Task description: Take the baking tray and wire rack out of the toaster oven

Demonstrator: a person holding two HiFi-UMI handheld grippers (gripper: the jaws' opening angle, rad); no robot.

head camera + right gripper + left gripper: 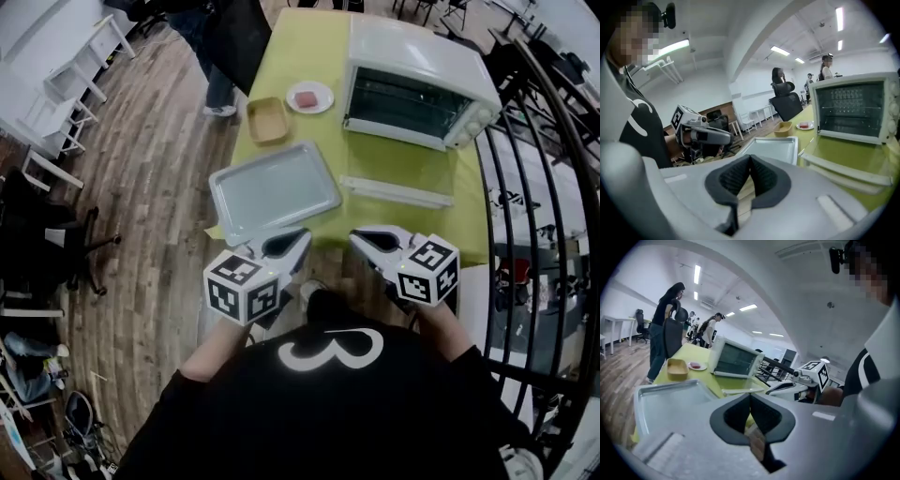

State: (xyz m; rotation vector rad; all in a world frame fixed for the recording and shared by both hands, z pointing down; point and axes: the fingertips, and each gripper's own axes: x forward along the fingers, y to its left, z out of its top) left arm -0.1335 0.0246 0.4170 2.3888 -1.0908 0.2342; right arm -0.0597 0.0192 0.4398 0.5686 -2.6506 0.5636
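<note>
Looking down past one black shirt at two grippers, each carrying one marker cube: left gripper and right gripper, pointing side by side toward the near edge of the green table. Holding both pairs of jaws pressed together, pad against pad, clamping nothing; seeing only floor and table edge through the small gaps behind the pads in the two gripper views.

Finding one baking tray already out of the oven, lying flat and empty on the table's near left part, just beyond the left gripper's tip and apart from it. Finding one toaster oven standing at the far right of the table, with its one glass door folded down flat toward the near side. Making out thin bars of one wire rack inside the open cavity in the right gripper view.

Counting two small things beyond the tray: one tan dish and, beside it, one white plate carrying one pink piece. Noting one person standing at the table's far left edge.
</note>
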